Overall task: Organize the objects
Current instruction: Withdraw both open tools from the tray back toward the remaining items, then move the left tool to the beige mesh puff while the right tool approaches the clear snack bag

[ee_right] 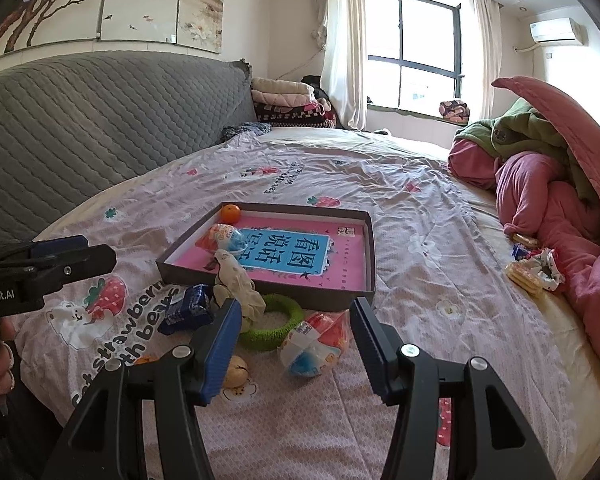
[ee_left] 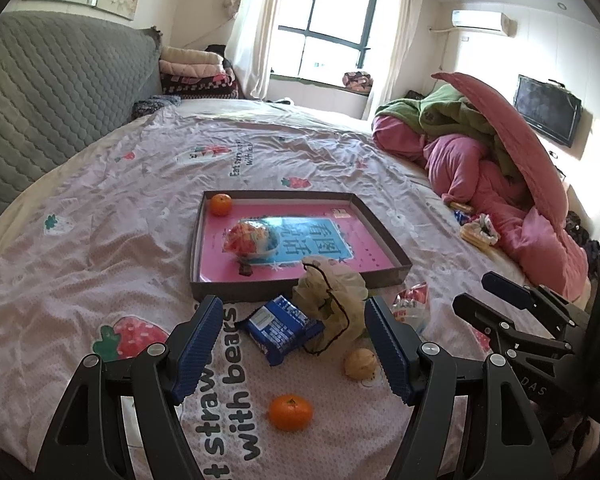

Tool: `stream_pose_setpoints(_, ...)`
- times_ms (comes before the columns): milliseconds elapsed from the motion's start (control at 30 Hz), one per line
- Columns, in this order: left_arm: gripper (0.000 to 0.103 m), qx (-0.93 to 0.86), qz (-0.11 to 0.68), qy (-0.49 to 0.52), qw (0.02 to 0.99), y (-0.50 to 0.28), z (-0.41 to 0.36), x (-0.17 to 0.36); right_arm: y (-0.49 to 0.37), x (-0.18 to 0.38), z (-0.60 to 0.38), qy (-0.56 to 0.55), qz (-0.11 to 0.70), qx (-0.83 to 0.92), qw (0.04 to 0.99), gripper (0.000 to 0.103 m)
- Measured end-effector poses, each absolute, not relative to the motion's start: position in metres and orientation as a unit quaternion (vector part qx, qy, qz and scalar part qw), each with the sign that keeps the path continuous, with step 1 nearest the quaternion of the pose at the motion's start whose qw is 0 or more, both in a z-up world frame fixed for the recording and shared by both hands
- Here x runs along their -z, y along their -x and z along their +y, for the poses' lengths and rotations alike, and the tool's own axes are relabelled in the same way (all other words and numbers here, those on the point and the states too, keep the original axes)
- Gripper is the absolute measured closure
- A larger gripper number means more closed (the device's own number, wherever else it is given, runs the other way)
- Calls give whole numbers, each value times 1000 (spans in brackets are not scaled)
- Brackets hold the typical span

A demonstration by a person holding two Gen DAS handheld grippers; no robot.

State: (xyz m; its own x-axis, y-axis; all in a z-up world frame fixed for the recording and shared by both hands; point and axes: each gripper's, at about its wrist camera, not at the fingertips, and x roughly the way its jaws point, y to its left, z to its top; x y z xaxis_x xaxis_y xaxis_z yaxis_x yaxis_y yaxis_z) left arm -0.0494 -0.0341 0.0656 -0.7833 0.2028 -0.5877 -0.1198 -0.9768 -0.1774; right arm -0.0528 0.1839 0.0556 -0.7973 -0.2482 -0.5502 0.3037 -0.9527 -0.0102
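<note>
A shallow dark box (ee_left: 228,292) (ee_right: 370,248) with a pink bottom lies on the bed and holds an orange (ee_left: 220,204) (ee_right: 230,213) and a clear snack bag (ee_left: 251,240) (ee_right: 222,238). In front of it lie a blue packet (ee_left: 280,329) (ee_right: 188,308), a beige cloth pouch (ee_left: 332,296) (ee_right: 236,280), a green knitted ring (ee_right: 276,322), a second snack bag (ee_right: 316,344) (ee_left: 412,304), a pale round fruit (ee_left: 360,364) (ee_right: 236,376) and another orange (ee_left: 291,412). My left gripper (ee_left: 294,348) is open and empty above the blue packet. My right gripper (ee_right: 294,346) is open and empty above the second snack bag.
A pile of pink and green quilts (ee_left: 500,168) (ee_right: 560,184) fills the right side of the bed, with biscuits and small items (ee_left: 476,228) (ee_right: 532,268) beside it. A grey quilted headboard (ee_left: 52,92) (ee_right: 100,120) stands at the left. Folded blankets (ee_left: 196,72) are stacked behind.
</note>
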Motion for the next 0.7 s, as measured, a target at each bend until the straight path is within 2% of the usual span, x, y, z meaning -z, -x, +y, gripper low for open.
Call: stream_pose_setpoints(700, 28, -930, -46, 347, 114, 49, -6, -43, 57, -33, 187, -311, 50, 939, 139, 47)
